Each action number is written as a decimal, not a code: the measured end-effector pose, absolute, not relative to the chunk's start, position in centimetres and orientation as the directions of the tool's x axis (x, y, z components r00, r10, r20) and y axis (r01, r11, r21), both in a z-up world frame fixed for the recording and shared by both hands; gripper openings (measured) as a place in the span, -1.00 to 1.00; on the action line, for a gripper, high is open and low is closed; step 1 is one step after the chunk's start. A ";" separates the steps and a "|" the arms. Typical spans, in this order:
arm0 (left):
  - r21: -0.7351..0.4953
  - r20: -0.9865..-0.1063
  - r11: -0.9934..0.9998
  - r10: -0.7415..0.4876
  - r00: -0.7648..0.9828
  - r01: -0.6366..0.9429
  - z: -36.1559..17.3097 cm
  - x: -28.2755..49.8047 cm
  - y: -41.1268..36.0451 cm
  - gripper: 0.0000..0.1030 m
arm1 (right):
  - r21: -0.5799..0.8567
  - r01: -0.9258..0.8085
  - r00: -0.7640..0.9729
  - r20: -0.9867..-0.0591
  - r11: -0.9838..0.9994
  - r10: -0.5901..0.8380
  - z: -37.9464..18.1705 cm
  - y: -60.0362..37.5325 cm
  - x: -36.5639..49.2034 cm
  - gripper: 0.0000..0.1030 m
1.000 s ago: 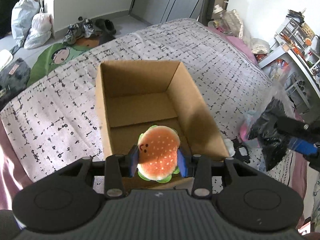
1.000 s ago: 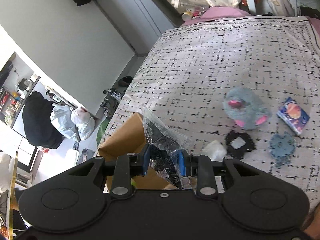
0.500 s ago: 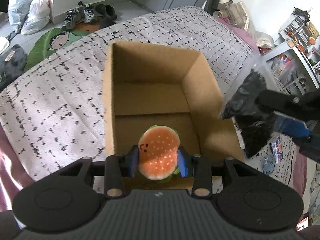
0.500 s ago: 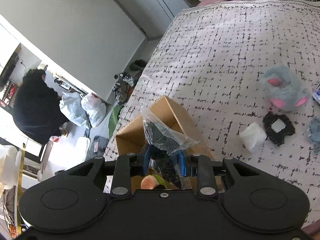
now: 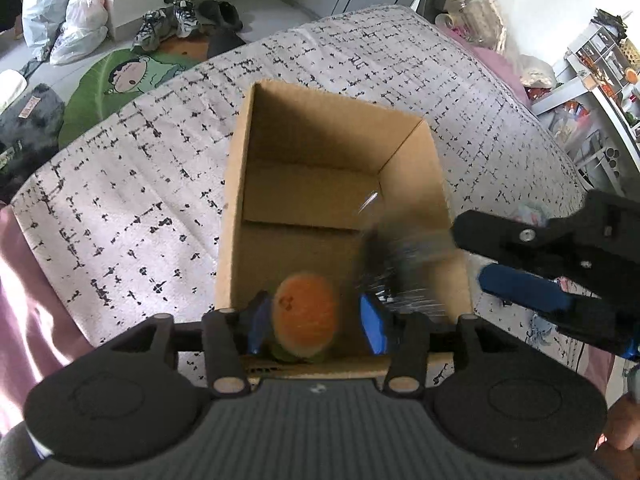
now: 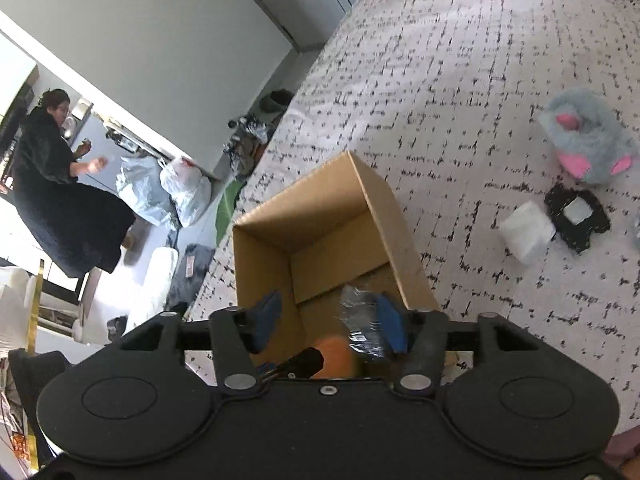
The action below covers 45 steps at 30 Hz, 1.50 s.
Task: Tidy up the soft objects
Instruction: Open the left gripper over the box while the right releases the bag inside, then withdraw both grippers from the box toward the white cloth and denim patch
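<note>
Looking for words to read, I find none clear; a small tag on the dark rug (image 5: 32, 112) on the floor is too tiny to make out.

The box (image 5: 240, 184) sits on the bed (image 5: 120, 208), open at the top. Both grippers hang over its near end. The left gripper (image 5: 316, 322) has just been opening, and its blue pads stand apart from the burger toy (image 5: 306, 314), which is blurred between them, inside the box. A gap shows on the toy's right side; I cannot tell if the left pad touches it. The toy's bottom is cut off by the gripper body.

The right gripper (image 6: 330, 322) has also just been opening, and its pads are wide. The clear bag (image 6: 362, 328) of dark stuff is blurred beside the right pad, over the box floor. I cannot tell if it touches the pad. In the left view the bag (image 5: 396, 264) is a dark smear by the box's right wall.

On the bed, well apart from the box, lie a grey fluffy toy (image 6: 584, 140) with pink bits, a white lump (image 6: 526, 232) and a flat black thing (image 6: 578, 220).

On the floor are shoes (image 5: 168, 24), white bags (image 5: 68, 12) and a green cartoon mat (image 5: 116, 88). A person in black (image 6: 56, 184) stands far off by the bags. Shelves (image 5: 600, 64) are cut off at the right edge.
</note>
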<state>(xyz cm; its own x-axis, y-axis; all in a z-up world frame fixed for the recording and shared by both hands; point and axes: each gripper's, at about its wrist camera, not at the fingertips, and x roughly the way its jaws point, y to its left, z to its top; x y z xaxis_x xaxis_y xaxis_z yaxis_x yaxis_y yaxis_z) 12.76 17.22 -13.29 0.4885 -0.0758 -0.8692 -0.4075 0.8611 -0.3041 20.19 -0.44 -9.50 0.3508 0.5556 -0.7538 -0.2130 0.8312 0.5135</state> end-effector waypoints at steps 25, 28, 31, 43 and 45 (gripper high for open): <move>-0.218 -0.849 0.925 -0.022 0.528 -0.312 -7.4 13.6 9.4 0.58 | 0.442 -0.143 0.517 -0.729 0.885 0.448 -6.5 -14.7 18.0 0.57; -0.217 -0.842 0.927 -0.019 0.540 -0.305 -6.9 13.6 8.4 0.66 | 0.436 -0.132 0.540 -0.721 0.890 0.434 -6.1 -16.3 17.9 0.66; -0.210 -0.843 0.932 -0.019 0.537 -0.297 -6.6 13.8 7.4 0.67 | 0.440 -0.116 0.554 -0.716 0.891 0.425 -5.8 -17.9 17.9 0.67; -0.208 -0.825 0.942 -0.024 0.565 -0.264 -5.6 14.7 3.5 0.67 | 0.456 -0.030 0.585 -0.714 0.890 0.385 -6.4 -23.7 18.6 0.67; -0.207 -0.825 0.944 -0.026 0.565 -0.258 -5.6 15.0 3.0 0.67 | 0.459 -0.019 0.587 -0.714 0.888 0.382 -6.6 -24.3 18.9 0.67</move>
